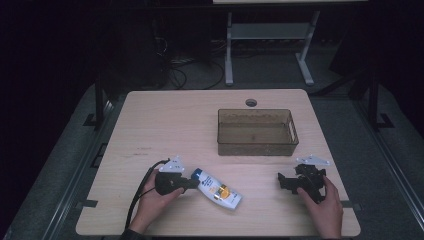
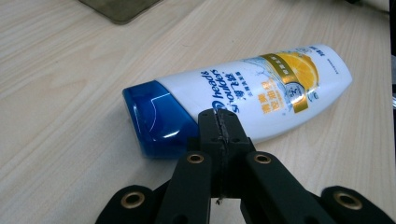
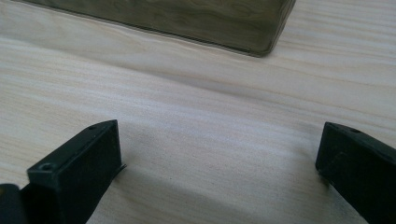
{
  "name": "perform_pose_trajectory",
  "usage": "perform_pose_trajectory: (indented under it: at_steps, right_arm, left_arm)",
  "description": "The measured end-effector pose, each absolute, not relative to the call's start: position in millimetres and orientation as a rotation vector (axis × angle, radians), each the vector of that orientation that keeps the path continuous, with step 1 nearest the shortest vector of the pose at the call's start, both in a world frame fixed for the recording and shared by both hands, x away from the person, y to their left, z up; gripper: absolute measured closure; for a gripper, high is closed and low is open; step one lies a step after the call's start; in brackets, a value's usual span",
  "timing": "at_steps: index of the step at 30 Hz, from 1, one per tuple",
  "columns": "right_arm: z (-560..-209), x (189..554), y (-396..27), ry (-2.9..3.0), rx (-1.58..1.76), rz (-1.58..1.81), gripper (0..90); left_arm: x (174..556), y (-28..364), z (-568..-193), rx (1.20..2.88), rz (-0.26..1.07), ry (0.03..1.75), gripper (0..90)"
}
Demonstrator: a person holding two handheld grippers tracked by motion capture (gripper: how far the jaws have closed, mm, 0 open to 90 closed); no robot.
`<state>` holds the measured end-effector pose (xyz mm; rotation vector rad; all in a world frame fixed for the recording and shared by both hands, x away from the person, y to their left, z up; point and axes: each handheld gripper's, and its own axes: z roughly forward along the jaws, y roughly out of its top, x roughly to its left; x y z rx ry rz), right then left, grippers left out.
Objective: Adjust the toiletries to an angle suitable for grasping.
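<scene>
Shampoo bottle (image 1: 217, 188) lies flat on the pale wooden table (image 1: 165, 120), near the front edge and left of centre, its blue cap (image 1: 198, 173) turned toward my left gripper (image 1: 190, 184) and its white body slanting away to the right. From the high view my left hand (image 1: 155, 200) holds that gripper low beside the bottle, tips just at the cap end, a black cable (image 1: 140, 190) looping back along my forearm. Whether the tips touch the bottle I cannot tell from up there. The left gripper view (image 2: 219, 130) settles more: my two black jaws are pressed together, pad against pad, with nothing between them, and their joined tips sit just in front of the bottle where the cap (image 2: 156, 121) meets the white body (image 2: 261, 93); contact itself stays unclear. That view also gives the yellow lemon label, which is a small blur from above.

Further right, the smoky clear plastic bin (image 1: 257, 131) stands toward the back of the table, well apart from the bottle. My right gripper (image 1: 287, 181) rests near the front right, in my right hand (image 1: 325, 205). The right gripper view (image 3: 219, 177) shows what the high view hides: these jaws stand wide apart over bare wood, holding nothing, with a corner of the bin (image 3: 196, 23) ahead of them.
</scene>
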<state>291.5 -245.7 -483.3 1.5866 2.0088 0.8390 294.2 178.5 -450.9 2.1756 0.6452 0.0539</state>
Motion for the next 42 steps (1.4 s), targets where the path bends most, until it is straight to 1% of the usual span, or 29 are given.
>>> perform_pose_trajectory:
  at_steps: [21,26,30,42]
  right_arm:
    - [-483.4,291.5,-245.8,2.010,1.583,0.839,0.0]
    - [-483.4,291.5,-245.9,2.010,1.583,0.839,0.0]
    - [-483.4,291.6,-245.9,2.009,1.583,0.839,0.0]
    - [-483.4,291.5,-245.8,2.009,1.584,0.839,0.0]
  left_arm:
    - [312.9,166.1,-451.9,2.173,0.066,0.642,90.0]
    - [309.0,164.0,-446.8,2.154,0.051,0.630,90.0]
    - [302.4,153.6,-437.1,2.141,0.028,0.587,90.0]
    - [296.7,117.0,-429.1,2.155,-0.020,0.487,90.0]
